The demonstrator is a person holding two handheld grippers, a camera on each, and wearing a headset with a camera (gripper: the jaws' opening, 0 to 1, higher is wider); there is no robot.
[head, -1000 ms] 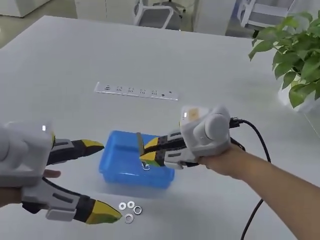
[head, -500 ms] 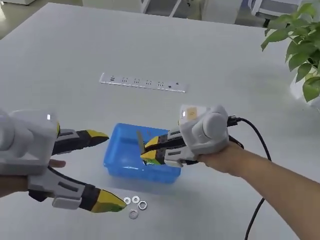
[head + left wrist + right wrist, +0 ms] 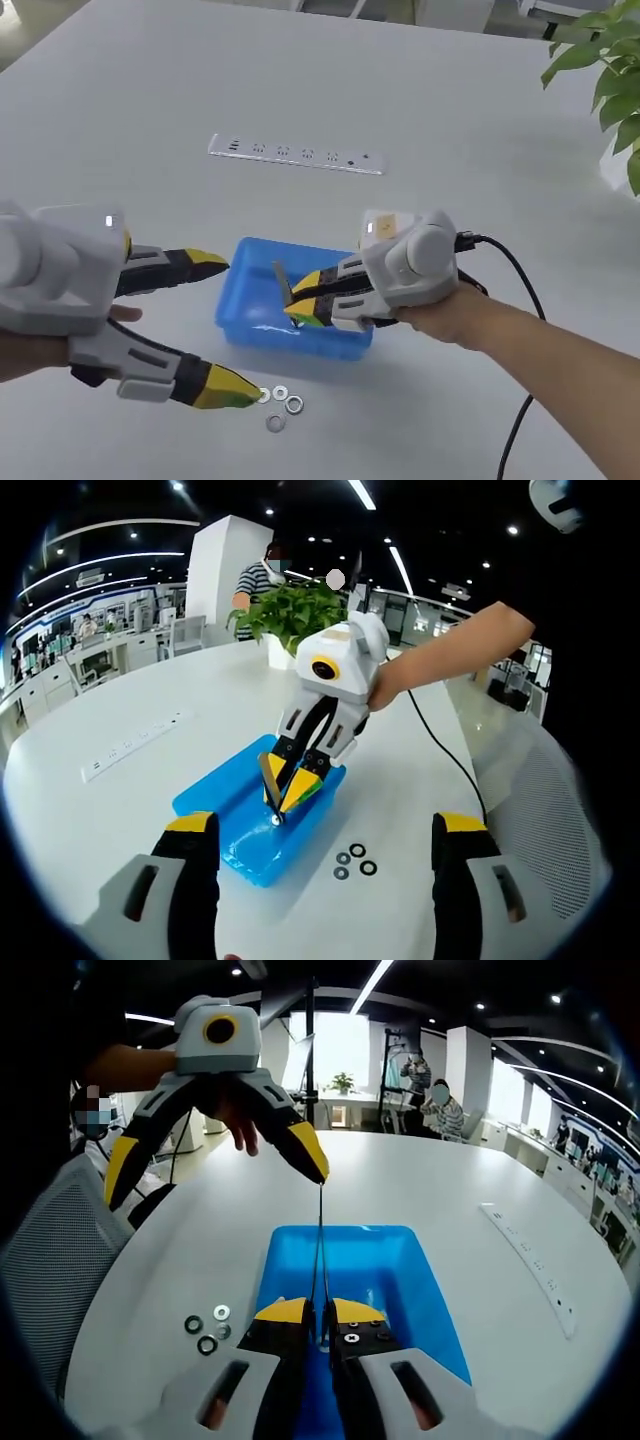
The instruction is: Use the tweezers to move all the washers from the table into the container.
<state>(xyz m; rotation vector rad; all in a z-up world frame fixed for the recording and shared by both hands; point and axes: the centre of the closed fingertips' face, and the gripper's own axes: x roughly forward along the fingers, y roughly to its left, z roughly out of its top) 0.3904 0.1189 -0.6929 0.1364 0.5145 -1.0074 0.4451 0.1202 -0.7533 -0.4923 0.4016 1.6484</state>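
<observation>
Our left gripper point(image 3: 240, 330) hangs with its jaws spread wide and empty. Its lower tip is just beside the washers point(image 3: 294, 405) (a small cluster), which lie on the table point(image 3: 450, 120) in front of the blue container point(image 3: 300, 347). Over the container, our right gripper point(image 3: 298, 306) is clamped on the tweezers point(image 3: 281, 283).

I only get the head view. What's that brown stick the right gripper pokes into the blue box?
Observer: The tweezers. The right gripper view shows the right gripper shut on them, their thin legs meeting over the container.
Operator: Any washers inside yet?
Observer: That view shows a small ring on its floor by the jaws, likely a washer.
Operator: Is anyone else there?
Observer: Yes. The left gripper view shows a person standing behind the plant.
</observation>
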